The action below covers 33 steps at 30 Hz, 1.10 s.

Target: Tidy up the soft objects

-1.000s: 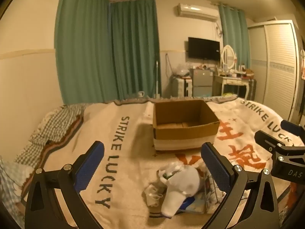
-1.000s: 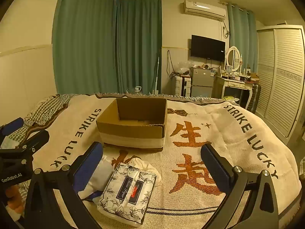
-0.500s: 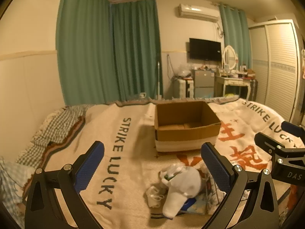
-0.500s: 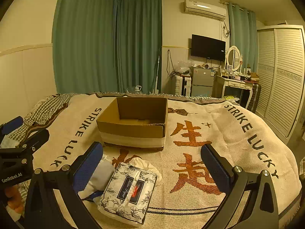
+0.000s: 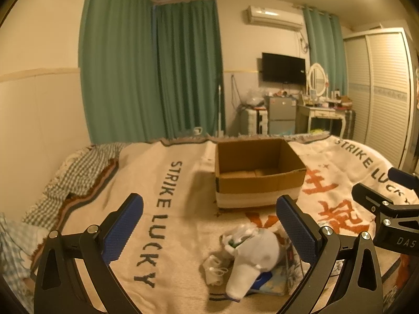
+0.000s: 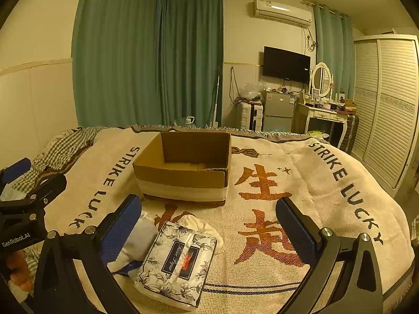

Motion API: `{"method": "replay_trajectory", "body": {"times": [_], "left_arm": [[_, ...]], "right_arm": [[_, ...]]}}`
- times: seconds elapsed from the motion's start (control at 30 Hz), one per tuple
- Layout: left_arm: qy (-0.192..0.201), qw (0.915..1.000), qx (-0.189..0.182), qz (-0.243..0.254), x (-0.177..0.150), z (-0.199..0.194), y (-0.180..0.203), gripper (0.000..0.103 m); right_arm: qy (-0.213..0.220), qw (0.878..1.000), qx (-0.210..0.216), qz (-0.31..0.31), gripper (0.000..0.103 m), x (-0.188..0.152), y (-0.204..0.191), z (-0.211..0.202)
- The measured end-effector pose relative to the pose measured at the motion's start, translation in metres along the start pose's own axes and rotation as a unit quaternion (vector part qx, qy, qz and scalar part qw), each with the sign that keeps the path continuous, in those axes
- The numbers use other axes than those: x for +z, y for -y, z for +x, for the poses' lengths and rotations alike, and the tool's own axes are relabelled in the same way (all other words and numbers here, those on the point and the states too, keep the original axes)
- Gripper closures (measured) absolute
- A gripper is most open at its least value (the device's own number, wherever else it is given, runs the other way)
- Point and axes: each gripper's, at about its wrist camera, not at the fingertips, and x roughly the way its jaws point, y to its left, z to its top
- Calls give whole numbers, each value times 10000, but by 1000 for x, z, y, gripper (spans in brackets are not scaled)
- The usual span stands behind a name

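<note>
An open, empty cardboard box (image 5: 258,175) stands on the bed; it also shows in the right wrist view (image 6: 184,168). In front of it lies a pile of soft things: a white plush toy (image 5: 252,256), small white cloths (image 5: 216,269) and a floral tissue pack (image 6: 179,261) with a white cloth (image 6: 199,223) behind it. My left gripper (image 5: 209,231) is open and empty, above the pile's left side. My right gripper (image 6: 209,231) is open and empty, above the tissue pack. Each gripper shows at the edge of the other's view.
A cream blanket (image 6: 314,196) with "STRIKE LUCKY" lettering covers the bed. A checked cloth (image 5: 78,172) lies at the bed's left. Green curtains, a dressing table (image 6: 324,112) and a wardrobe (image 6: 387,110) stand beyond the bed.
Both grippers have stayed open. The left view has shifted slightly, with the box a little further right and lower; the right view is nearly unchanged.
</note>
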Motion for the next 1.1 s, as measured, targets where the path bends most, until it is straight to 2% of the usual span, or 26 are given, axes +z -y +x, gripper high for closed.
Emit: {"method": "replay_trajectory", "body": {"times": [1.1], "left_arm": [[1,10000,-59,22,-5,3,2,0]], "right_arm": [[-27,10000,19,1,0,-3,0,0]]}}
